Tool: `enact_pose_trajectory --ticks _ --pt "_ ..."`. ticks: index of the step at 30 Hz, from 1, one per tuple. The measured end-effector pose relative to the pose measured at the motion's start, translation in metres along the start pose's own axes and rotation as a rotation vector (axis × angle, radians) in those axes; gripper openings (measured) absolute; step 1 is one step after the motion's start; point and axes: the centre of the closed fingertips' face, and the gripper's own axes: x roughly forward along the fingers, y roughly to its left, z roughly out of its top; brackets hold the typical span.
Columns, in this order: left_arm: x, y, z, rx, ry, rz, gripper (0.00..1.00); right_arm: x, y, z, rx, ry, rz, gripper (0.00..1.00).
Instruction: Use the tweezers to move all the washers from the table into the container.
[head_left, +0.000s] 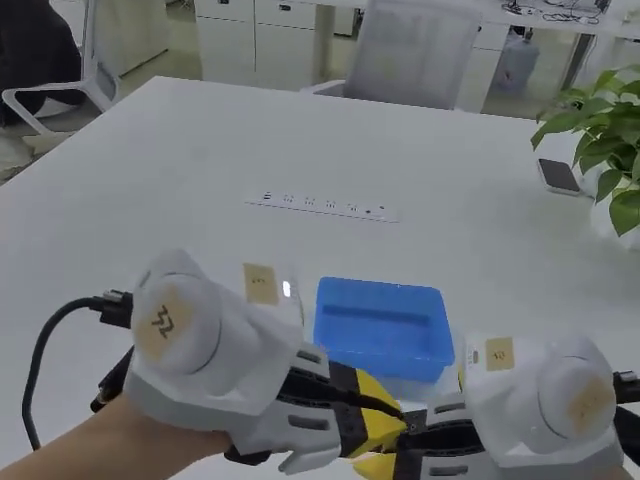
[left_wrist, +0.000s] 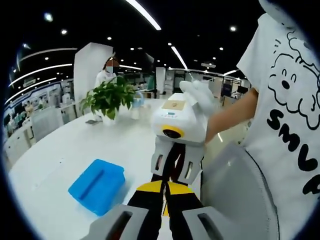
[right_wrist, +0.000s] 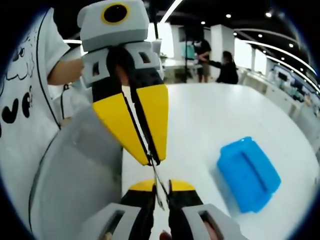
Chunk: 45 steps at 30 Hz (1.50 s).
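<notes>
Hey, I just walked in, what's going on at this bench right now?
A person holds a gripper in each hand over a white table. The left claw is shut on a thin pair of tweezers, whose tip reaches between the jaws of the right claw; whether that one grips them is unclear. A blue container sits on the table just beyond both claws. The tweezers seem to be getting readied for use.

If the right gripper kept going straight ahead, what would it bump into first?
Most likely the left gripper: its yellow tips face the right gripper nose to nose, with the thin tweezers between them.
</notes>
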Motion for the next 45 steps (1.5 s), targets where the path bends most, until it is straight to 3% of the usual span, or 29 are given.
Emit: enact_pose_trajectory --ticks 5,11,15,18,20,25,31,33,37,41,45 --pt "0.004 0.0 -0.009 -0.044 -0.005 -0.005 0.0 0.003 0.001 -0.011 -0.011 0.033 0.006 0.06" --pt "0.012 0.003 -0.025 -0.106 0.032 0.02 0.0 0.007 -0.002 -0.025 -0.041 0.087 0.0 0.06" --pt "0.019 0.005 -0.039 -0.068 0.076 0.038 0.0 0.01 -0.009 -0.036 -0.037 0.115 -0.015 0.07" --pt "0.028 0.004 -0.049 -0.058 0.097 0.023 0.0 0.017 -0.011 -0.051 -0.008 0.151 -0.011 0.08" --pt "0.032 0.003 -0.057 -0.045 0.117 0.011 0.0 0.02 -0.013 -0.06 -0.03 0.187 -0.022 0.08" --pt "0.039 0.009 -0.076 0.07 0.202 0.024 0.0 0.024 -0.022 -0.069 -0.035 0.215 -0.071 0.08" --pt "0.046 0.014 -0.102 0.089 0.276 0.017 0.0 0.035 -0.029 -0.079 0.005 0.241 -0.111 0.1" --pt "0.047 0.019 -0.112 0.109 0.313 0.021 0.0 0.038 -0.03 -0.079 0.003 0.234 -0.125 0.1" --pt "0.05 0.023 -0.123 0.116 0.344 0.01 0.0 0.043 -0.034 -0.081 0.024 0.228 -0.152 0.1" --pt "0.052 0.027 -0.133 0.113 0.373 -0.002 0.0 0.041 -0.036 -0.08 0.096 0.194 -0.154 0.12" --pt "0.056 0.028 -0.142 0.129 0.404 -0.01 0.0 0.035 -0.035 -0.08 0.12 0.181 -0.16 0.16"
